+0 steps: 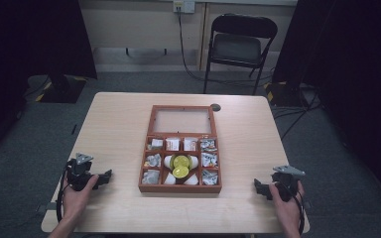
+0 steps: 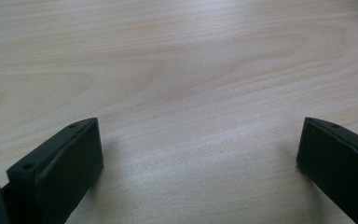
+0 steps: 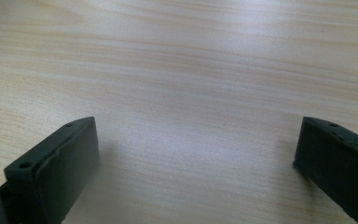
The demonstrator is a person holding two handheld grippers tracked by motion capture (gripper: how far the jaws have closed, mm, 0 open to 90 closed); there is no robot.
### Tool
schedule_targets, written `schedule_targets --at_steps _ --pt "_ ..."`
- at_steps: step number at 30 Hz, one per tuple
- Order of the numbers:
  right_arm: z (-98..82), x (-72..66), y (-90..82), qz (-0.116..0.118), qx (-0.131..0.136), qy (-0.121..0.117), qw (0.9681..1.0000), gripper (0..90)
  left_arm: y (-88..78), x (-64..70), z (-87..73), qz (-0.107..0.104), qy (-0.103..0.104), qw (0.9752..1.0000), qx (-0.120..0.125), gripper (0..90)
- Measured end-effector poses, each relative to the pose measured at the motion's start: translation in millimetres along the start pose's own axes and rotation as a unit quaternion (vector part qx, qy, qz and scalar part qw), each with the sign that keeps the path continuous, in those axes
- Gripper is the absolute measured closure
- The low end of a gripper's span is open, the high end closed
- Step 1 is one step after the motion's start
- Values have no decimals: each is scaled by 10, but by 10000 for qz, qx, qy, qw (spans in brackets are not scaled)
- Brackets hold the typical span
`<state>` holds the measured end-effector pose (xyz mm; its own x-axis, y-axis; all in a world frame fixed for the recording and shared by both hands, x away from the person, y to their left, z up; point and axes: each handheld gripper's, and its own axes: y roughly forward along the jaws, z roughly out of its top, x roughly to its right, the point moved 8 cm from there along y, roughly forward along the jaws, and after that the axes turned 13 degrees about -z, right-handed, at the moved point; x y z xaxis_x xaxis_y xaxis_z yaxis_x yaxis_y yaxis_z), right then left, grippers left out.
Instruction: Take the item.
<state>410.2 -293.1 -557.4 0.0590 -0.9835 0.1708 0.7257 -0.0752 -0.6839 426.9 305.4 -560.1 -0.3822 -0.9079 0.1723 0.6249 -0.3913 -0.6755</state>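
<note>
A wooden compartment box (image 1: 180, 187) with its glass lid (image 1: 182, 120) laid open stands mid-table. Its cells hold small wrapped packets (image 1: 153, 160), and the middle cell holds white capsules and two yellow round pieces (image 1: 181, 166). My left gripper (image 1: 107, 175) rests on the table at the front left, held by a hand, jaws wide apart over bare wood (image 2: 196, 140). At the front right my right gripper (image 1: 258, 186) also lies low on the table, held by the other hand, open with nothing between its jaws (image 3: 196, 140). Both grippers are well clear of the box.
The light wooden table (image 1: 114, 129) has free room on both sides of the box. A small dark round cable port (image 1: 215, 107) sits near the far edge. A black folding chair (image 1: 240, 47) stands beyond the table, with cables on the grey floor.
</note>
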Motion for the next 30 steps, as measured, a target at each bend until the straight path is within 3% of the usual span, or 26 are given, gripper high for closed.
schedule_targets --at_steps 9,14,17,22,24,30 --pt "3 1 3 11 8 -20 10000 0 -2 0 3 -2 -2 10000 8 3" --pt "3 1 3 13 9 -22 10000 0 -33 -3 24 21 -13 9999 147 142" --pt "3 1 3 12 8 -22 10000 0 -35 6 26 18 -21 9999 125 151" --pt "3 1 4 12 9 -22 10000 0 -47 31 34 -148 -97 9997 153 160" --pt "3 1 4 13 8 -22 10000 0 -62 50 54 -172 32 9997 189 163" --pt "3 1 4 14 9 -23 10000 0 -113 129 100 -386 99 9986 334 166"
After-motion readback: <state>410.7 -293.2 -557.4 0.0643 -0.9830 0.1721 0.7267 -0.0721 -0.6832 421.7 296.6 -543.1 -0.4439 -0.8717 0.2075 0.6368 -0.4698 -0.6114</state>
